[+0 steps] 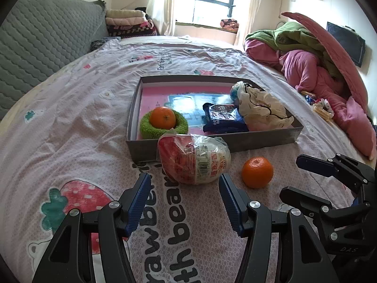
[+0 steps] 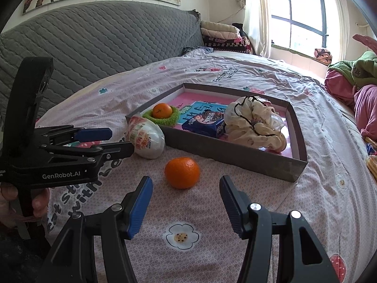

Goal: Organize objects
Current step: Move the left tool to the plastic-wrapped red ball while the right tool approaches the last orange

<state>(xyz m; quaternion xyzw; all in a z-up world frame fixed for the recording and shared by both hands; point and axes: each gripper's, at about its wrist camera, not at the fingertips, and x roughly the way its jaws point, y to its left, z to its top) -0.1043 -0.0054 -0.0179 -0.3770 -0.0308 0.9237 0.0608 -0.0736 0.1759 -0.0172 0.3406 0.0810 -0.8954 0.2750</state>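
Note:
A grey shallow box point(image 1: 264, 139) point(image 2: 235, 156) lies on the bed. It holds an orange point(image 1: 163, 118) point(image 2: 162, 110) in a green knitted ring point(image 1: 147, 129), a blue snack packet point(image 1: 223, 118) point(image 2: 203, 122) and a crumpled plastic bag point(image 1: 261, 108) point(image 2: 254, 123). A wrapped red-and-white package point(image 1: 193, 161) point(image 2: 145, 138) lies against the box's near wall. A loose orange point(image 1: 257, 172) point(image 2: 182, 172) lies on the sheet. My left gripper point(image 1: 185, 186) point(image 2: 120, 139) is open just short of the package. My right gripper point(image 2: 186, 188) point(image 1: 289, 176) is open just short of the loose orange.
The bed sheet point(image 1: 70, 122) has a strawberry print. A grey quilted headboard point(image 2: 94, 47) stands at the back left. Pink and green bedding point(image 1: 318, 66) is heaped at the right. Folded blankets point(image 1: 127, 21) lie near the window.

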